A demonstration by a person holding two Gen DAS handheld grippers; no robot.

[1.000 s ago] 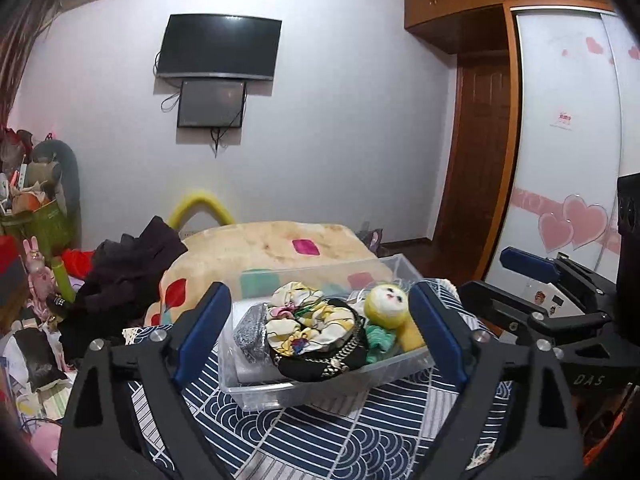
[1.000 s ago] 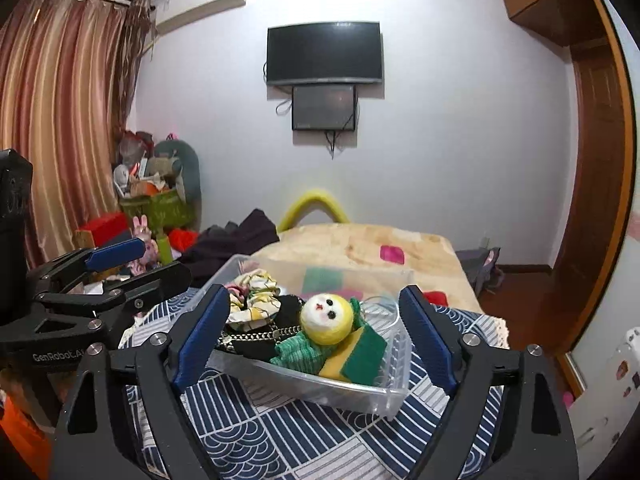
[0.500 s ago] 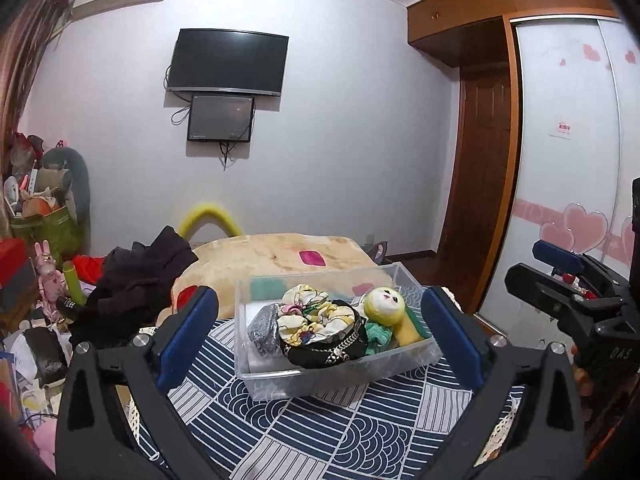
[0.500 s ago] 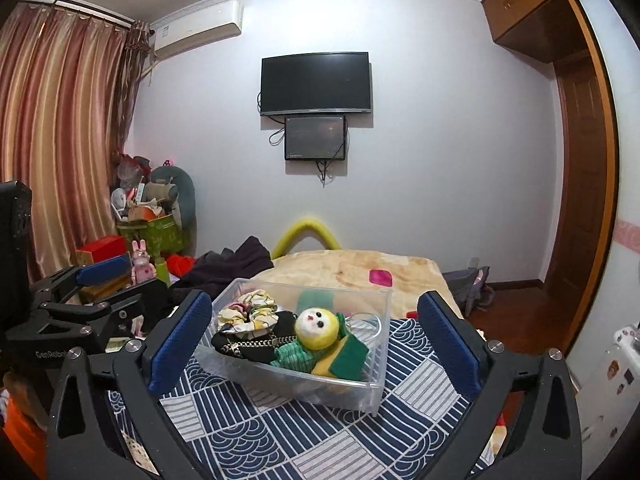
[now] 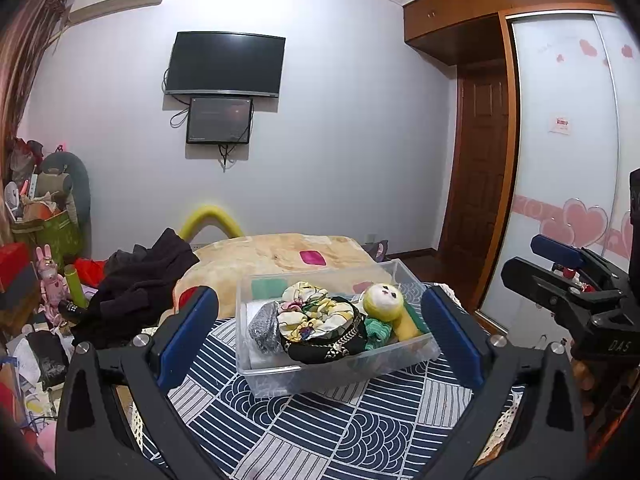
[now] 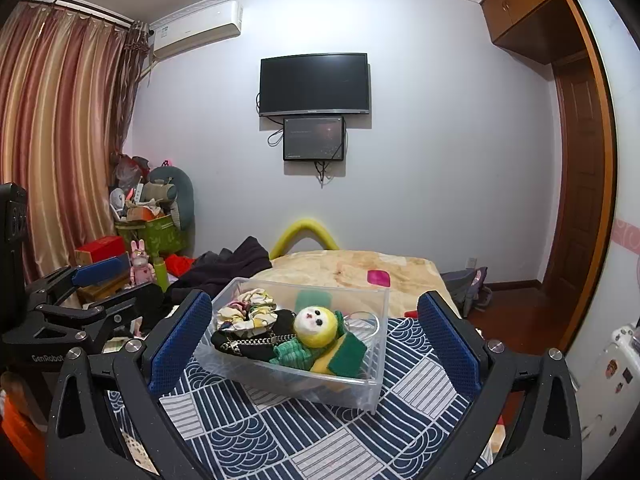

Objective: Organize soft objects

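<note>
- Left gripper [image 5: 320, 336]: jaws spread wide, nothing between them, held above the cloth [image 5: 340, 432] short of the bin [image 5: 340, 376].
- Right gripper [image 6: 316, 344]: same, jaws wide apart and empty, on the other side of the bin.
- Bin is clear plastic, sits on the blue patterned cloth, no lid in view.
- Soft items are all inside it: doll [image 6: 316, 326] with yellow head, green knit piece [image 6: 292, 354], yellow/green sponge [image 6: 344, 356], floral scrunchies [image 5: 308, 312], black bag with chain [image 5: 324, 344], grey glittery pouch [image 5: 264, 326].
- Nothing soft visible loose on the cloth around the bin.
- Step, my read: collecting looks done or close; both tools are off the load, neither touching it.
- Next move, if any: pick one item to re-seat or tidy. Doll sits highest, easiest grab from above; close gently, it will squash.
- Risk: chain can snag a pad and drag the bag; light bin may slide on the cloth if nudged.
</note>
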